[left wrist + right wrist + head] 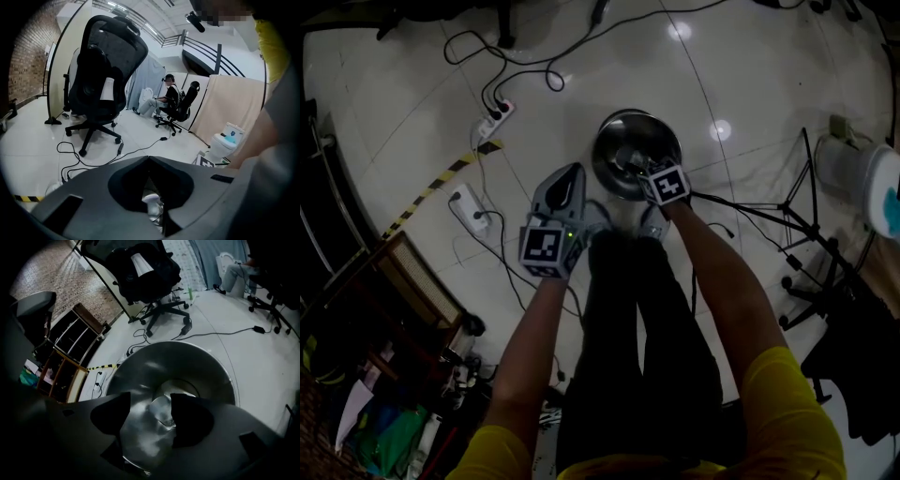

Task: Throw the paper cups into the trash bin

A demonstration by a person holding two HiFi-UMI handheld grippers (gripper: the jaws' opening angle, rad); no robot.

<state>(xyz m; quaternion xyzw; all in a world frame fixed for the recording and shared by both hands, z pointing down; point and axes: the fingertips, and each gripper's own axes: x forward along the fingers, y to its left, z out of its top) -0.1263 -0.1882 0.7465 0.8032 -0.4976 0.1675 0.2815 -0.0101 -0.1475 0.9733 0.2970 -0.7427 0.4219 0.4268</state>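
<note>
Cup (163, 409): pale crumpled shape down in the bin (211, 366), seen between the spread jaws of the released right gripper (150, 413). It is blurred, so contact is unclear. Judged light, soft and crushable; pinch it at the rim. Left gripper (149, 160) is clenched at the tips and holds nothing; the pale patch behind it is unidentifiable.

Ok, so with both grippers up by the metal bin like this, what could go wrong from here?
The right gripper hangs over the trash bin with jaws apart; dipping lower could knock the rim and tip it. The left gripper appears beside the rim, not over the opening, so anything released there would likely land on the floor. Cables trail across the floor nearby, a tripping risk.
</note>
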